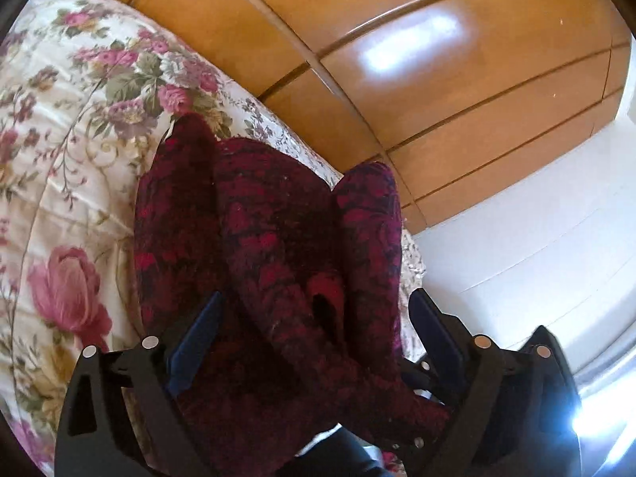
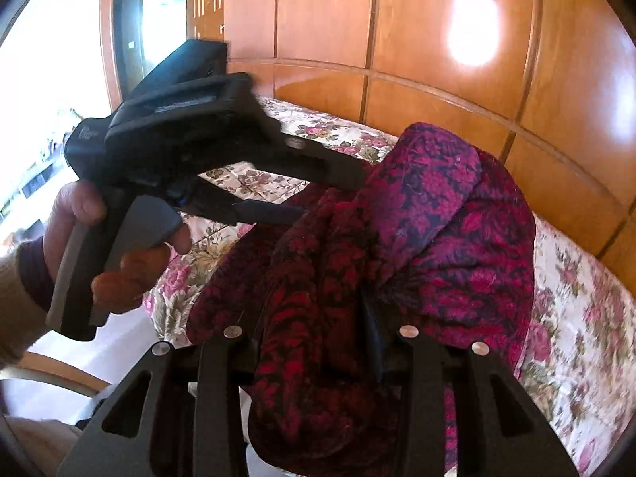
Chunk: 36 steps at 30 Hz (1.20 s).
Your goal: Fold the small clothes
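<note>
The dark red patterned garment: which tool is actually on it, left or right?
Right. The right tool is clamped on a bunched fold of the garment. The left tool stands wide open around the cloth, its pads not pressing on it.

The right claw (image 2: 318, 342) grips bunched crimson floral cloth (image 2: 437, 214) above a flowered bedspread (image 2: 576, 298).

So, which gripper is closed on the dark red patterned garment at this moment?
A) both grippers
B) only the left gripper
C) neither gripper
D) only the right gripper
D: the right gripper has a thick fold of the red garment bunched between its fingers, while the left gripper stands wide open with the cloth lying loose between its fingers, on the floral bedspread.
</note>
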Each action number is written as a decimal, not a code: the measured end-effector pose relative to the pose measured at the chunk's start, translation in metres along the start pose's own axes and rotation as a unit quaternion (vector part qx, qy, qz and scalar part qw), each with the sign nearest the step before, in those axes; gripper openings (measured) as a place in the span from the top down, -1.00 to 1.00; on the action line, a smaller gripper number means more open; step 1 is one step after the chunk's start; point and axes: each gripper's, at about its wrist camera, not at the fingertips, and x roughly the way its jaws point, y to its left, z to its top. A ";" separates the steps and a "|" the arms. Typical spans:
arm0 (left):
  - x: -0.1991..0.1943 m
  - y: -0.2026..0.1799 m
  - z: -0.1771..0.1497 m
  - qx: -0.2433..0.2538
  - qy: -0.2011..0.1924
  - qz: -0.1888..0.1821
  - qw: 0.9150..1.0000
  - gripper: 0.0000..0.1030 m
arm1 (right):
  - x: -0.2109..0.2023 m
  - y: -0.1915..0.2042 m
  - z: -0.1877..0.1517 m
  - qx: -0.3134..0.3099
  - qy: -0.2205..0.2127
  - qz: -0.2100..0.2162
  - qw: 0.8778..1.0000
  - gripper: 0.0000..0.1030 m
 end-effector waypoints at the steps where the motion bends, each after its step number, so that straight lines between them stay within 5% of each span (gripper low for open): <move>1: 0.000 -0.002 -0.001 0.001 0.003 -0.002 1.000 -0.79 | 0.001 0.000 0.000 -0.002 0.000 0.000 1.000 0.30; 10: 0.043 -0.026 -0.005 0.048 0.041 0.045 0.997 -0.84 | -0.007 0.007 -0.006 -0.012 -0.014 -0.006 1.000 0.30; 12: 0.048 -0.031 -0.004 0.060 0.045 0.064 0.995 -0.26 | -0.008 0.008 -0.007 -0.015 -0.018 -0.006 1.000 0.20; 14: 0.052 -0.030 -0.003 0.057 0.046 0.070 0.995 0.00 | -0.012 0.009 -0.007 -0.012 -0.021 0.004 1.000 -0.09; 18: 0.051 -0.039 -0.003 0.085 0.037 0.090 0.992 0.22 | -0.033 -0.011 -0.007 0.023 -0.022 0.077 0.997 -0.40; 23: 0.044 -0.058 0.000 0.132 0.027 0.113 0.984 0.30 | -0.075 -0.075 -0.013 0.139 -0.053 0.172 0.974 -0.54; 29: 0.029 -0.089 0.010 0.192 0.017 0.128 0.973 0.34 | -0.071 -0.125 -0.031 0.221 -0.048 0.145 0.963 -0.44; 33: 0.006 -0.100 0.017 0.221 0.007 0.144 0.965 0.35 | -0.049 -0.097 -0.021 0.190 -0.025 0.149 0.970 -0.38; 36: -0.010 -0.089 0.015 0.217 0.003 0.169 0.961 0.35 | -0.038 -0.065 -0.012 0.139 -0.018 0.113 0.984 -0.41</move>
